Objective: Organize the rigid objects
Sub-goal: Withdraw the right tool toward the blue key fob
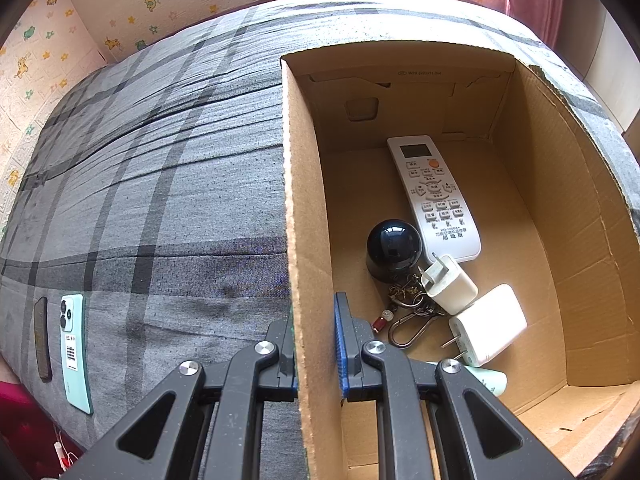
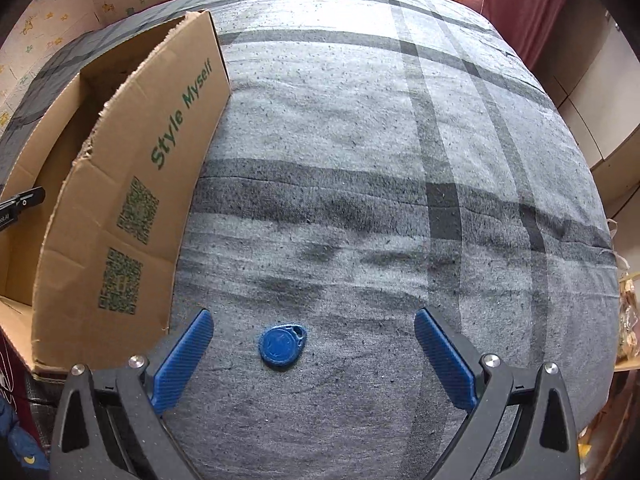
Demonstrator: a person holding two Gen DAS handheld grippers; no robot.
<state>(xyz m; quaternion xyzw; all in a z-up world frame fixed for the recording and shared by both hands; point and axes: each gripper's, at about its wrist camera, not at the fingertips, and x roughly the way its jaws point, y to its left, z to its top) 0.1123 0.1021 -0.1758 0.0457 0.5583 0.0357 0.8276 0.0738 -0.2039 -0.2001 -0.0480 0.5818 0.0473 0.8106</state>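
My left gripper (image 1: 316, 340) is shut on the left wall of the cardboard box (image 1: 304, 208), one finger outside and one inside. The box holds a white remote (image 1: 434, 196), a black dome-shaped object (image 1: 394, 250), two white plug chargers (image 1: 450, 284) (image 1: 486, 326), a keyring with a carabiner (image 1: 412, 316) and a pale green tube (image 1: 490, 382). My right gripper (image 2: 314, 344) is open and low over the bed. A blue key fob (image 2: 283, 345) lies on the grey plaid cover between its fingers. The box (image 2: 132, 184) stands to its left.
A mint green phone (image 1: 74, 352) and a dark flat object (image 1: 42, 338) lie on the grey plaid bed cover (image 1: 160, 184) at the left edge. Wallpapered walls stand behind the bed. A red curtain (image 2: 520, 4) hangs at the right. The bed edge drops off at the right.
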